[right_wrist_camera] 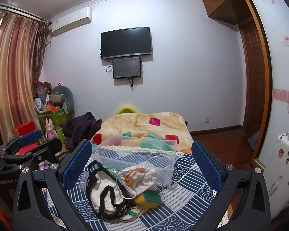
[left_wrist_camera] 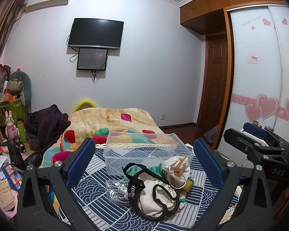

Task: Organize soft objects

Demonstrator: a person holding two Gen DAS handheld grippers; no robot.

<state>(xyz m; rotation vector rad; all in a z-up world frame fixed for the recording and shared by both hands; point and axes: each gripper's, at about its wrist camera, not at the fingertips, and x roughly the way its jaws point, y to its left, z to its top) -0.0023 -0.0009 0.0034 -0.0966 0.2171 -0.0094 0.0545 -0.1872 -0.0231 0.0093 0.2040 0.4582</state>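
Observation:
A pile of soft things lies on the blue patterned cloth [left_wrist_camera: 98,175]: a cream pouch with black trim [left_wrist_camera: 156,198], a white drawstring bag [left_wrist_camera: 178,170], a yellow-green sponge [right_wrist_camera: 147,199] and a silvery packet [left_wrist_camera: 116,191]. An empty clear plastic box [left_wrist_camera: 144,148] stands just behind the pile; it also shows in the right wrist view [right_wrist_camera: 136,154]. My left gripper [left_wrist_camera: 144,161] is open above the pile and holds nothing. My right gripper [right_wrist_camera: 142,161] is open to the right of it, also empty. The drawstring bag [right_wrist_camera: 142,177] and pouch [right_wrist_camera: 104,194] lie between its fingers.
A bed with a patterned blanket [left_wrist_camera: 109,121] lies behind the cloth, with dark clothes [left_wrist_camera: 48,123] at its left. Clutter and toys fill the left corner [left_wrist_camera: 11,104]. A wardrobe [left_wrist_camera: 260,67] and white suitcase [right_wrist_camera: 279,165] stand on the right.

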